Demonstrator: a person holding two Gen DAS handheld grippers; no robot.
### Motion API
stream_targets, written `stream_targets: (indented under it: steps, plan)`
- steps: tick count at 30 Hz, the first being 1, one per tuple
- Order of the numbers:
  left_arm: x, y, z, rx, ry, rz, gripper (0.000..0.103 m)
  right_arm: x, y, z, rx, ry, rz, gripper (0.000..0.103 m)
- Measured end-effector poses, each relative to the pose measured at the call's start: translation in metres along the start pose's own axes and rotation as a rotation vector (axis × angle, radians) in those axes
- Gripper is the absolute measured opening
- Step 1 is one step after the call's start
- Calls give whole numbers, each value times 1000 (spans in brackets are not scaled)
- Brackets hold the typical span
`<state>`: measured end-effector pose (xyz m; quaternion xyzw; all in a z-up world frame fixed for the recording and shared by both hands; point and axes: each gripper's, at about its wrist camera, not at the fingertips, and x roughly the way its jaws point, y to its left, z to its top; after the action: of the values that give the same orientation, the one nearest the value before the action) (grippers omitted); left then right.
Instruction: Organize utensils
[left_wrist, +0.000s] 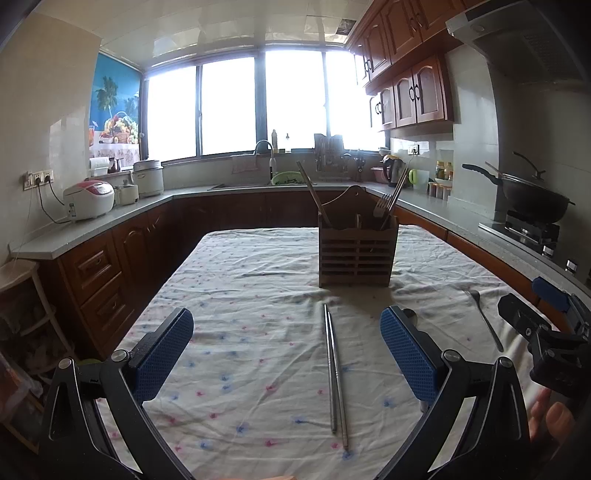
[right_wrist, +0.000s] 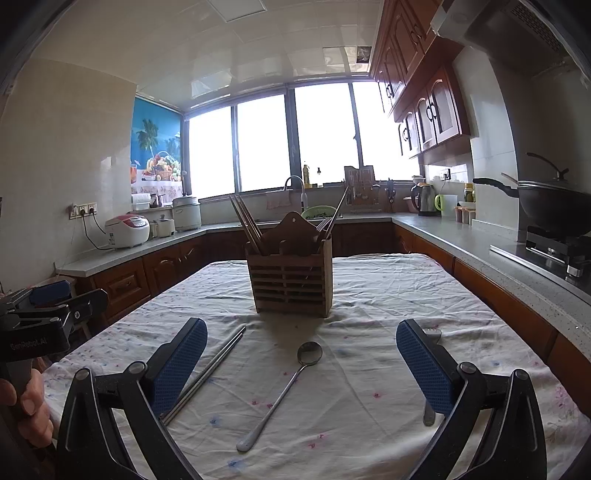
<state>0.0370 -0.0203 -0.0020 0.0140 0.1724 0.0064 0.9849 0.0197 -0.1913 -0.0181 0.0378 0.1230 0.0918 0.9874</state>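
Note:
A wooden slatted utensil holder (left_wrist: 357, 254) stands mid-table with chopsticks and a fork in it; it also shows in the right wrist view (right_wrist: 291, 284). A pair of metal chopsticks (left_wrist: 335, 373) lies between the open fingers of my left gripper (left_wrist: 286, 350), which is empty above the cloth. In the right wrist view the chopsticks (right_wrist: 207, 373) lie by the left finger. A metal spoon (right_wrist: 282, 391) lies between the open fingers of my right gripper (right_wrist: 301, 362), also empty. A metal fork (left_wrist: 484, 319) lies to the right, partly hidden behind the right finger (right_wrist: 428, 402).
The table has a wrinkled floral cloth (left_wrist: 258, 295). Counters run around it: rice cookers (left_wrist: 88, 199) on the left, a sink (left_wrist: 273, 177) at the back, a wok on the stove (left_wrist: 532, 195) at the right. The other gripper shows at the right edge (left_wrist: 546, 339).

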Motion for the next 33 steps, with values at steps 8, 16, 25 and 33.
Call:
stream_targets:
  steps: [8,16,25,33]
  plan:
    - [1,-2,0,5,3,1,103,-1,-1,1,1,2,5,103]
    - [2,-3,0,6,10,-2,103,-2,1,4,-3,0,9,103]
    - [2,-3,1,6,10,-6,103,-6,4,10,-12,-17,15,103]
    - [4,-3,3,3,15,-11,103,-1,5,8,-17,-4,20,103]
